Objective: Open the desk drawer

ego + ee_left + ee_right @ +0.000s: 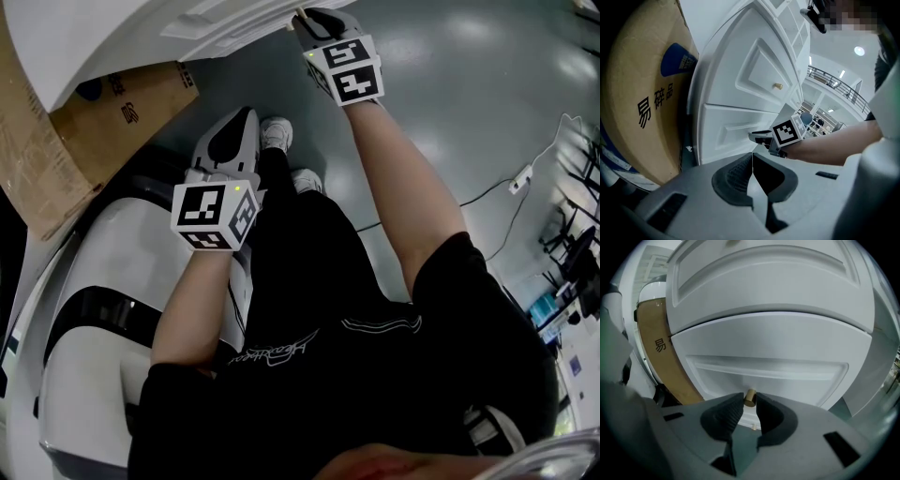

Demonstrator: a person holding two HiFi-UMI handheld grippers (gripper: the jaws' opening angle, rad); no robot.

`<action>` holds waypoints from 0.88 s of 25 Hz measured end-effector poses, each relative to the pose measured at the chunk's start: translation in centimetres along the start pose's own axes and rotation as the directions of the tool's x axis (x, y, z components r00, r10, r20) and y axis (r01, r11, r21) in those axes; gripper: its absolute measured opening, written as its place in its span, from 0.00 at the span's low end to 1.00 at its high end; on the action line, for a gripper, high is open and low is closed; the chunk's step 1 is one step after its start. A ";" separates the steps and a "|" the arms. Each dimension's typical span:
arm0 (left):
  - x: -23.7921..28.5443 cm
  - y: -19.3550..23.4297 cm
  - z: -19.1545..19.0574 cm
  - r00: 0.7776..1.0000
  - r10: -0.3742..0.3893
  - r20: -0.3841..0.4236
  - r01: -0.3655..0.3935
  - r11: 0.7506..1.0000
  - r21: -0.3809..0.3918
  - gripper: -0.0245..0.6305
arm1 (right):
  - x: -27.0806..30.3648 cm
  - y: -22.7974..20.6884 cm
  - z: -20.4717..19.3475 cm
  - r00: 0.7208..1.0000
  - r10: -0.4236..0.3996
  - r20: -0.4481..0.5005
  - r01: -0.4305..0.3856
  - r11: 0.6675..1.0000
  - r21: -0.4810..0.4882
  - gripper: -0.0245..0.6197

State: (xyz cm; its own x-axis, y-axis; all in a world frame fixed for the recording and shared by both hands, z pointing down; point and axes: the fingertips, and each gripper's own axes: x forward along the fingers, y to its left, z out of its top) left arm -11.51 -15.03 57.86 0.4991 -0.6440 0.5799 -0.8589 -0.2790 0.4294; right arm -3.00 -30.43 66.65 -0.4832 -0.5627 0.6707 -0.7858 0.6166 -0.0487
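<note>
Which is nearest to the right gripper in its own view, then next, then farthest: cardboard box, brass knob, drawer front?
1. brass knob, gripped between the jaws.
2. drawer front, directly behind the knob.
3. cardboard box, far left, past the drawer's edge.

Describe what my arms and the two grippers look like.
The left gripper and right gripper have pale grey shells with dark ribbed pads. Each carries a white cube printed with black square markers. The person wears a black short-sleeved shirt with thin white script.
</note>
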 end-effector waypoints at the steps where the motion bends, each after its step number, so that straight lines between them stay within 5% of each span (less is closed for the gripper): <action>1: 0.0 0.1 -0.1 1.000 0.002 -0.001 -0.002 1.000 0.004 0.04 | 0.0 0.0 0.0 1.000 -0.004 0.001 0.004 1.000 -0.007 0.17; 11: 0.7 -0.5 -1.1 0.999 0.003 -0.032 -0.001 0.997 0.071 0.04 | 0.1 0.0 -0.1 1.000 -0.009 0.017 0.009 1.000 -0.023 0.17; 22: 0.8 -1.3 -2.0 0.999 0.032 -0.024 -0.031 0.998 0.061 0.04 | -1.2 0.4 -1.2 1.000 0.008 0.008 -0.008 1.000 -0.020 0.17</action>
State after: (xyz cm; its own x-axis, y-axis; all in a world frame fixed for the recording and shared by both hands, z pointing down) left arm -9.79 -13.76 59.10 0.4736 -0.6351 0.6102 -0.8793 -0.3019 0.3683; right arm -2.24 -28.81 66.71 -0.4928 -0.5619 0.6644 -0.7740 0.6319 -0.0397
